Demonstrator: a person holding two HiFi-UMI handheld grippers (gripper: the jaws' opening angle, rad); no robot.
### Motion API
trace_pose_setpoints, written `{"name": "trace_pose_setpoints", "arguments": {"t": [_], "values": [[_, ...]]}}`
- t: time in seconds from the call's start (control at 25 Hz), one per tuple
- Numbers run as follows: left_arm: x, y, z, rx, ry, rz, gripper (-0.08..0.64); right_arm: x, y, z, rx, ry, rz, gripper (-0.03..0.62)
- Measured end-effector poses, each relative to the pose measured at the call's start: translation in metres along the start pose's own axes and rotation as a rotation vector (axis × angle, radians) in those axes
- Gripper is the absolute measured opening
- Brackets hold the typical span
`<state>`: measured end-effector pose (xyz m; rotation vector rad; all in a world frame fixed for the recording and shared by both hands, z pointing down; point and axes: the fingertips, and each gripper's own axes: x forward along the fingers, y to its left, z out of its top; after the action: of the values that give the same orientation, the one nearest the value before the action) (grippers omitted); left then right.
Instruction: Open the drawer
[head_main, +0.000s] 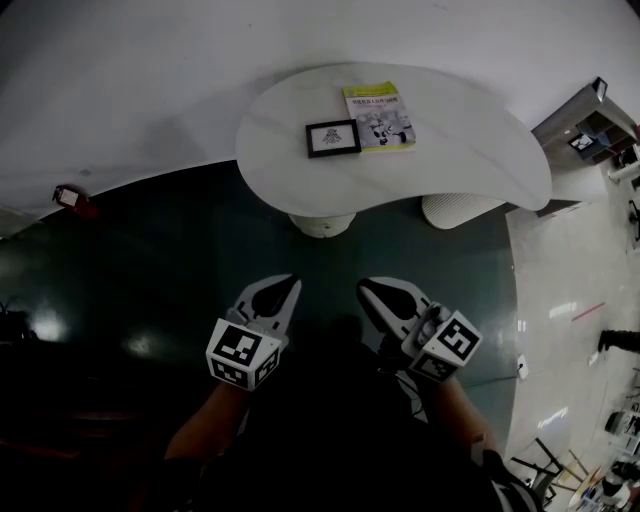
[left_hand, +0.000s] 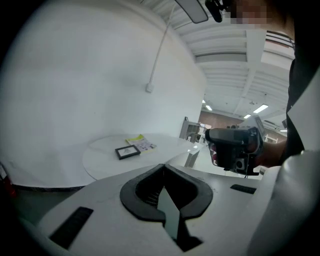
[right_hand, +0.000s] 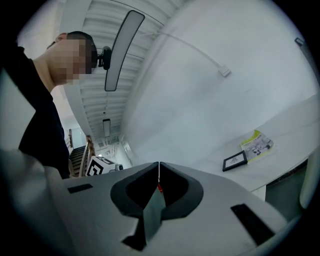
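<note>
Drawer: I cannot make one out in any view, so neither its place nor its facing can be told.
Desk (head_main: 460, 160): white and kidney-shaped, its long axis running left to right ahead of me, on two white pedestals (head_main: 322, 224).
On the desk: a frame (head_main: 332, 138) near the middle and a booklet (head_main: 379, 116) just beside it, toward the far edge.
Left gripper (head_main: 288, 286): clenched, nothing between the jaws, pointing at the desk.
Right gripper (head_main: 367, 288): clenched and empty, beside the left one but apart from it.
Open room: dark floor (head_main: 150, 270) lies bare between my grippers and the desk's near edge.
Far side: a white wall (head_main: 120, 80) curves behind the desk.
</note>
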<state>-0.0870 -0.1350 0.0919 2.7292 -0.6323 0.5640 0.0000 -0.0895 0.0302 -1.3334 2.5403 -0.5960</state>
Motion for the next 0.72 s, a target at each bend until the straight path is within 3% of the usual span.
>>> {"name": "trace_pose_setpoints", "arguments": {"t": [0.4,0.6,0.72], "values": [[0.060,0.010,-0.028,-0.046,-0.003,0.009,0.012,0.007,-0.062,-0.032,0.018,0.063,0.017,0.017],[0.083,0.031,-0.057,0.036,-0.065,-0.021,0.012,0.022,-0.090,-0.071,-0.032,0.080,0.010,0.017],[0.100,0.055,-0.086,0.035,-0.081,-0.002,0.012,0.034,-0.118,-0.108,-0.034,0.090,-0.006,0.017]]}}
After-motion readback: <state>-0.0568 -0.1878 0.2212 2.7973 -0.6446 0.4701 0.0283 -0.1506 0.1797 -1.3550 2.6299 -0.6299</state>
